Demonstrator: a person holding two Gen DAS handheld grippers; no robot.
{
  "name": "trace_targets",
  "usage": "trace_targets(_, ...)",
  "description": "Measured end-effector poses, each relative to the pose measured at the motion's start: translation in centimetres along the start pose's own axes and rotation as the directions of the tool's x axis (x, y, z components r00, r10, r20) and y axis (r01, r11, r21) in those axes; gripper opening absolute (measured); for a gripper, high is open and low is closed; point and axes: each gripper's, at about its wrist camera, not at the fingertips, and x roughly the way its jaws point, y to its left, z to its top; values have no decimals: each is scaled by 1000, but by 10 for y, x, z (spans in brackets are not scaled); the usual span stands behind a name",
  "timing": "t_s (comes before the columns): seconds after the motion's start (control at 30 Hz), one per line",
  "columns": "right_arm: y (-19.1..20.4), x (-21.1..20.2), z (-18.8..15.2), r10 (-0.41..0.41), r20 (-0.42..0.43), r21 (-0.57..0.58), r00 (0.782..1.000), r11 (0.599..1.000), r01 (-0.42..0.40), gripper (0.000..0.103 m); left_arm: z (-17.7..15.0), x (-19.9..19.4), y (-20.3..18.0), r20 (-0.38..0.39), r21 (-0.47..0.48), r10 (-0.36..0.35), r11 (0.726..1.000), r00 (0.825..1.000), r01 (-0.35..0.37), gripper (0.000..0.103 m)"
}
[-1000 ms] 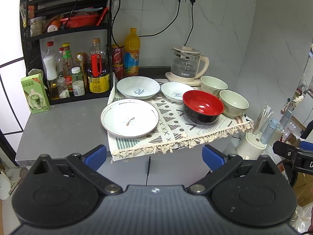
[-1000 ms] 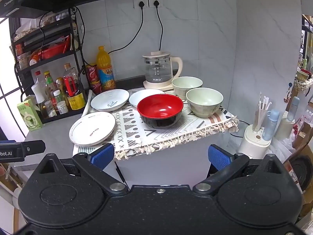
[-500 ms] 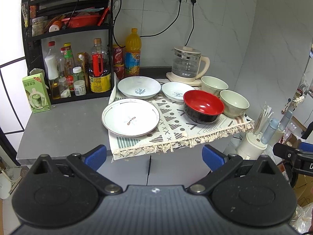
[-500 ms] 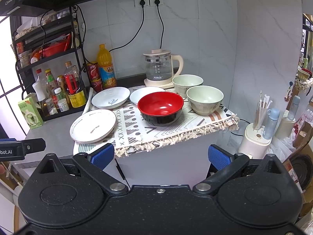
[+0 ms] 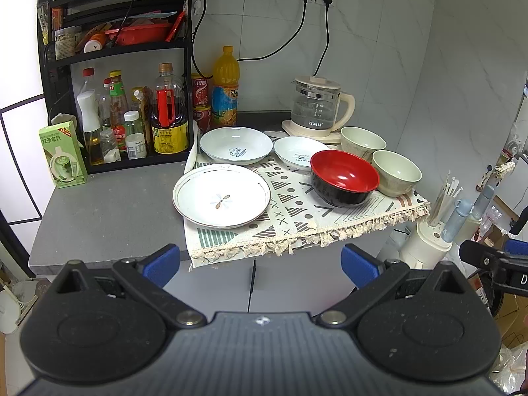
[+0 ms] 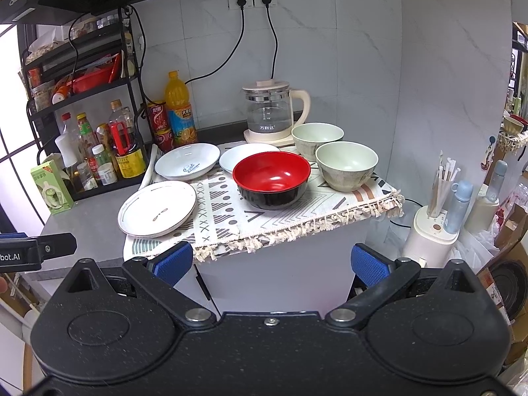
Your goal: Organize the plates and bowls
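Observation:
On a patterned cloth point(image 5: 297, 211) lie a large white plate point(image 5: 221, 195) at the front left, a deep white plate point(image 5: 231, 145) behind it, and a smaller white dish point(image 5: 298, 152). A red and black bowl point(image 5: 344, 177) point(image 6: 271, 180) sits mid-cloth, with two pale green bowls point(image 5: 396, 172) point(image 5: 362, 138) to its right. My left gripper point(image 5: 260, 265) hangs open short of the counter's front edge, empty. My right gripper point(image 6: 270, 262) is also open and empty, below the cloth's fringe.
A black rack point(image 5: 115, 52) of bottles and jars stands at the back left, a green carton point(image 5: 62, 155) beside it. A glass kettle point(image 5: 315, 107) sits behind the dishes, cords running up to wall sockets. An orange juice bottle point(image 5: 225, 87) stands by the wall. A white appliance point(image 6: 432, 231) sits low right.
Both grippers have drifted slightly closer to the counter and a little rightward; the dishes have not moved. Both stay open.

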Motion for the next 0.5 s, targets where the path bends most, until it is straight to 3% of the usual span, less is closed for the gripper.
trace_targets(0.5, -1, 0, 3, 2, -5, -7, 1000, 1000, -2, 103, 0, 1, 0, -1, -7, 18, 1000, 1000, -18, 103)
